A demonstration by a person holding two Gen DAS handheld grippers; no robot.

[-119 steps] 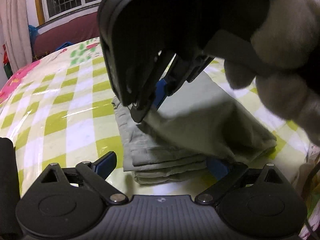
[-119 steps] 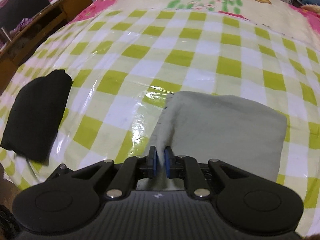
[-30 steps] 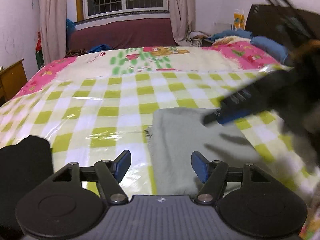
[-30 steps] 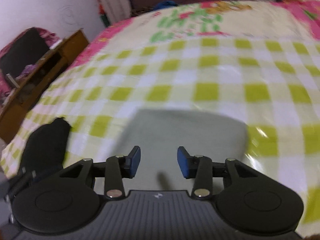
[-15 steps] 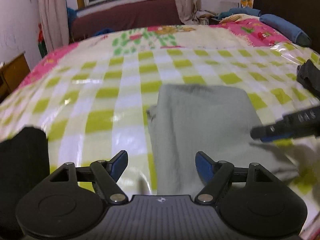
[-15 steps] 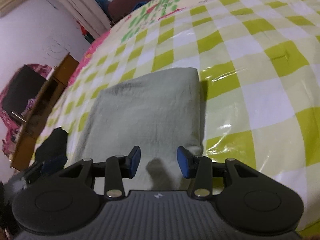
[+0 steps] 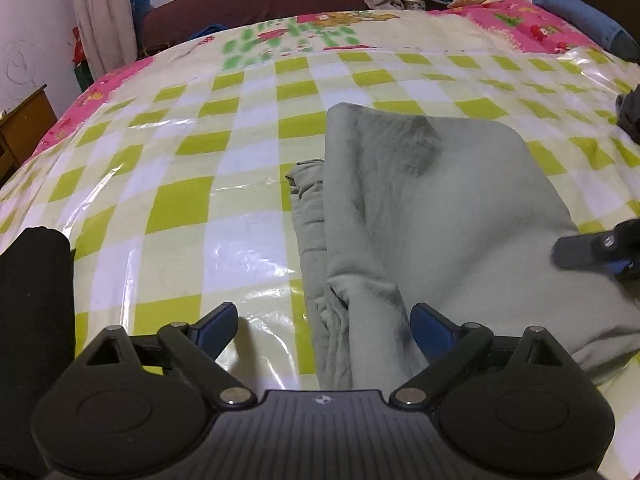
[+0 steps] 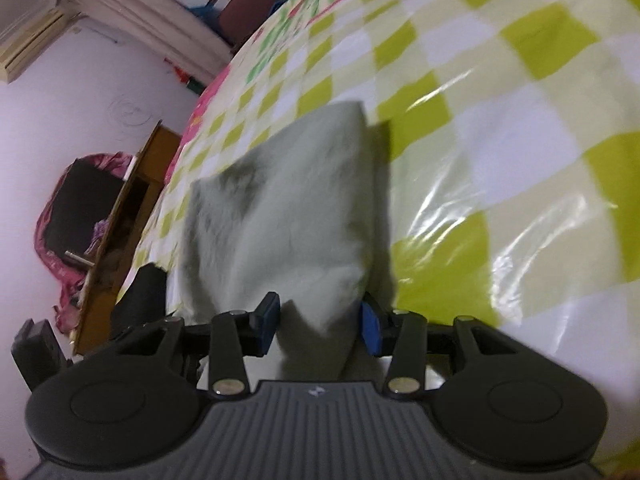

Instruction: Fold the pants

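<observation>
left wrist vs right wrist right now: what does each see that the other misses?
Only the left wrist view shows the ragged layered edges of the folded grey pants on their left side, the blue pillow at the far right, and the right gripper coming in at the pants' right edge.

Only the right wrist view shows the wooden cabinet beside the bed and the pants' corner between its own open fingers.

Both show the pants on the checkered plastic cover, the black folded garment, and the left gripper, open.
</observation>
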